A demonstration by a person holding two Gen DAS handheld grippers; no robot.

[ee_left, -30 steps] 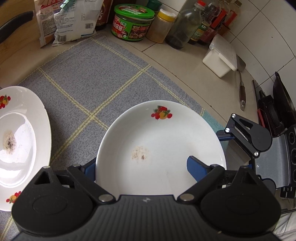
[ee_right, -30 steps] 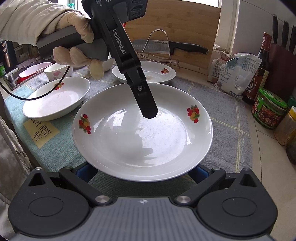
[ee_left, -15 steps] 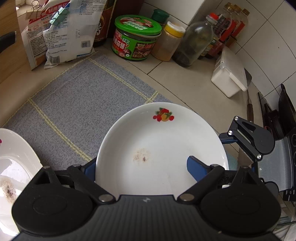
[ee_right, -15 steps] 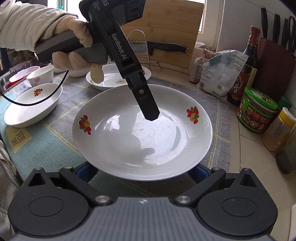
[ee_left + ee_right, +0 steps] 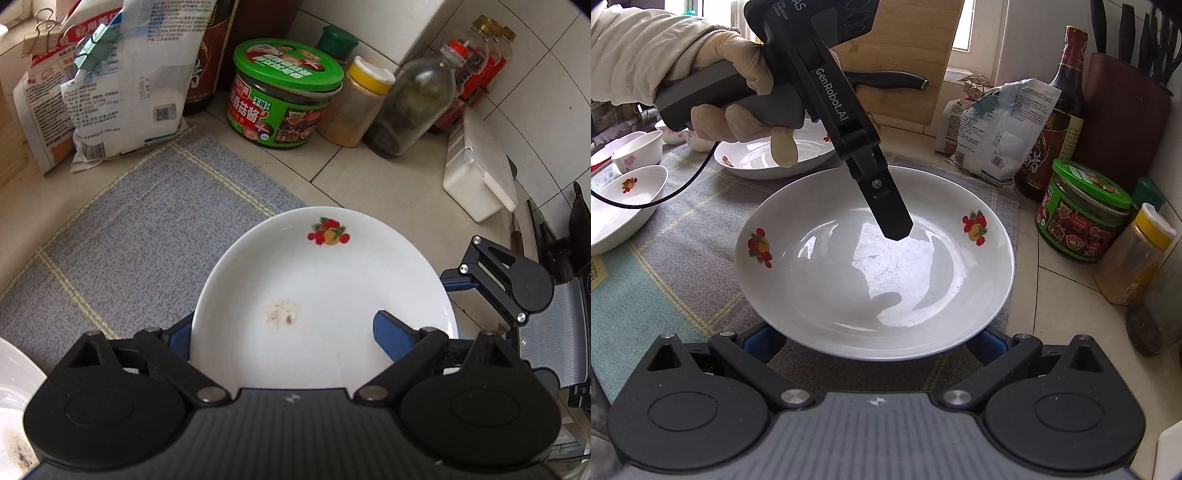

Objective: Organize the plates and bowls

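A white deep plate (image 5: 325, 295) with fruit decals and a brown speck patch hangs above the grey mat (image 5: 140, 236), carried between both grippers. My left gripper (image 5: 284, 321) has its right finger (image 5: 391, 332) inside the plate and the other under it, wedged on the plate's wall. In the right wrist view that finger (image 5: 882, 199) dips into the plate (image 5: 849, 288), held by a gloved hand (image 5: 738, 92). My right gripper (image 5: 871, 343) stands wide with both blue fingers beneath the near rim, their tips hidden.
Along the wall stand a green-lidded jar (image 5: 284, 96), a yellow-capped jar (image 5: 354, 103), a glass bottle (image 5: 410, 107), a white box (image 5: 476, 173) and paper bags (image 5: 122, 81). Another plate (image 5: 768, 158) and bowls (image 5: 620, 206) sit on the mat's far left.
Both grippers have carried the plate together across the mat toward the jars and bags. The other plate has slid almost out of the left wrist view.
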